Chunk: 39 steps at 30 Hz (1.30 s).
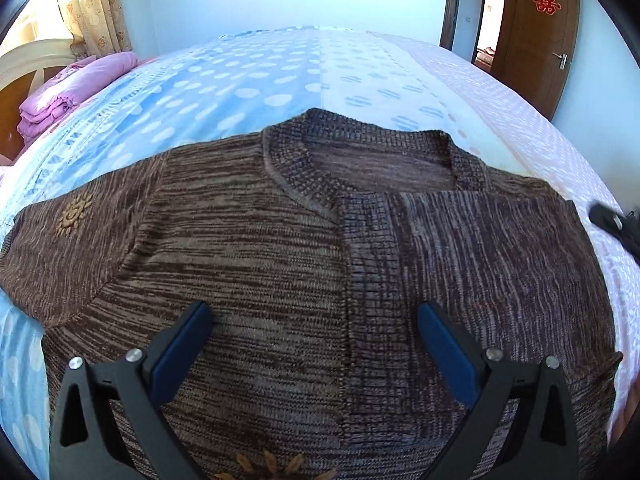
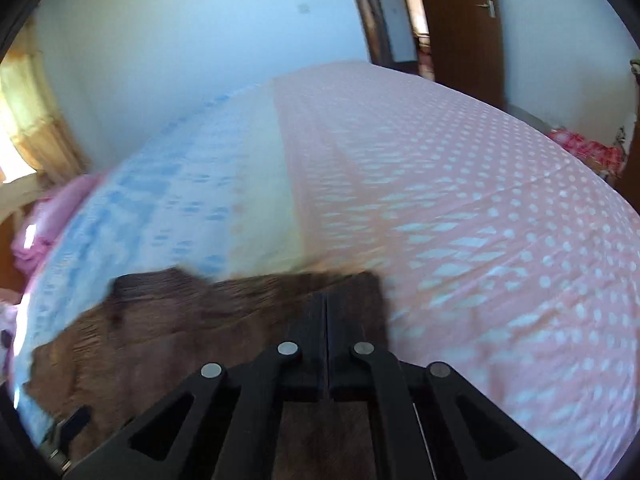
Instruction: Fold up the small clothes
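Observation:
A brown knitted cardigan (image 1: 280, 240) lies flat, front up, on the dotted bed sheet (image 1: 280, 76), its neckline towards the far side. Small orange sun motifs mark its left sleeve and its near hem. My left gripper (image 1: 314, 318) hangs open over the middle of the cardigan, its blue pads (image 1: 188, 344) wide apart with nothing between them. My right gripper (image 2: 326, 300) is shut, its tips down on the cardigan's (image 2: 180, 320) far right corner, and it seems to pinch the cloth there. In the left wrist view the right gripper's tip (image 1: 608, 220) shows at the cardigan's right shoulder edge.
A folded pink blanket (image 1: 68, 92) lies at the bed's far left by the headboard and curtains. A brown door (image 1: 536, 40) stands open at the far right. Some red patterned cloth (image 2: 588, 148) lies past the bed's right edge. Beyond the cardigan there is only bare sheet.

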Available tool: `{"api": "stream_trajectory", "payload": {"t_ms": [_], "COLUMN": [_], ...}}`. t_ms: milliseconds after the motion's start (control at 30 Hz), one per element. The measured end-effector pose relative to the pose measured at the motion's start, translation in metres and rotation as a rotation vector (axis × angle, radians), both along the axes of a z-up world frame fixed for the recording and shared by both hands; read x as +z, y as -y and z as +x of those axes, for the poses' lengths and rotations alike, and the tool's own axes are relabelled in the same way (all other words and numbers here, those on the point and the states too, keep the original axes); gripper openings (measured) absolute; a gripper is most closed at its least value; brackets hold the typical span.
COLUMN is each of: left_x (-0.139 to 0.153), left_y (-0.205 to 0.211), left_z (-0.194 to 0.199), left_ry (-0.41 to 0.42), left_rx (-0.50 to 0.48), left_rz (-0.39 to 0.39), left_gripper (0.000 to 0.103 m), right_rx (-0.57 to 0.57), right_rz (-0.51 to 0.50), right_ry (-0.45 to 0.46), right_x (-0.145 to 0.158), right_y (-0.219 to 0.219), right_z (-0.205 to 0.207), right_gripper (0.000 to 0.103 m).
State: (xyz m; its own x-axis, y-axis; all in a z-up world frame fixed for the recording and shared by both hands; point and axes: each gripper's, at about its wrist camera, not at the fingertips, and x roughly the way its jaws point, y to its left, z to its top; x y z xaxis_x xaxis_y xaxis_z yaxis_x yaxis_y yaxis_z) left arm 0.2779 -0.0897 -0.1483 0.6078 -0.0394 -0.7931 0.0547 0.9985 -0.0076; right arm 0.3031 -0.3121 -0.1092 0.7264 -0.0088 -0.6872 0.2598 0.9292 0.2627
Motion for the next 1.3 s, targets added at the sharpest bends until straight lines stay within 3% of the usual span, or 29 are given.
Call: {"api": "stream_trajectory", "payload": {"t_ms": [100, 200, 267, 433, 533, 700, 800, 900, 933, 1067, 1233, 1300], "left_x": [-0.002, 0.001, 0.004, 0.016, 0.028, 0.045, 0.039, 0.026, 0.021, -0.001, 0.001, -0.001], "left_y": [-0.001, -0.006, -0.011, -0.058, -0.113, -0.23, -0.311, -0.358, -0.367, -0.381, -0.372, -0.368], "left_z": [0.005, 0.001, -0.003, -0.032, -0.047, -0.048, -0.045, -0.039, -0.035, -0.009, -0.001, -0.001], "left_ry": [0.0, -0.004, -0.009, 0.016, 0.069, 0.146, 0.142, 0.15, 0.142, 0.068, 0.11, 0.112], "left_rx": [-0.001, -0.015, -0.032, 0.029, 0.118, 0.377, 0.584, 0.688, 0.705, 0.714, 0.686, 0.687], "left_rz": [-0.009, -0.038, -0.034, -0.016, -0.058, -0.125, -0.282, -0.415, -0.438, -0.522, -0.501, -0.456], "left_gripper": [0.103, 0.103, 0.103, 0.103, 0.103, 0.103, 0.103, 0.094, 0.087, 0.081, 0.081, 0.076], "right_rx": [0.026, 0.043, 0.042, 0.034, 0.033, 0.032, 0.032, 0.032, 0.032, 0.032, 0.032, 0.032], "right_rz": [-0.067, -0.092, -0.106, -0.067, -0.066, -0.072, -0.063, -0.061, -0.061, -0.06, -0.06, -0.06], "right_ry": [-0.051, -0.093, -0.045, -0.033, -0.028, -0.028, -0.025, -0.024, -0.024, -0.024, -0.024, -0.023], "right_x": [-0.005, -0.032, -0.033, -0.036, -0.036, -0.036, -0.037, -0.036, -0.037, -0.037, -0.037, -0.037], "right_y": [-0.034, -0.049, -0.051, -0.042, -0.042, -0.045, -0.045, -0.046, -0.046, -0.046, -0.045, -0.045], "right_z": [-0.029, -0.043, -0.05, -0.056, -0.06, -0.057, -0.056, -0.057, -0.057, -0.057, -0.057, -0.056], "right_gripper": [0.002, 0.002, 0.003, 0.003, 0.003, 0.003, 0.003, 0.003, 0.003, 0.003, 0.003, 0.003]}}
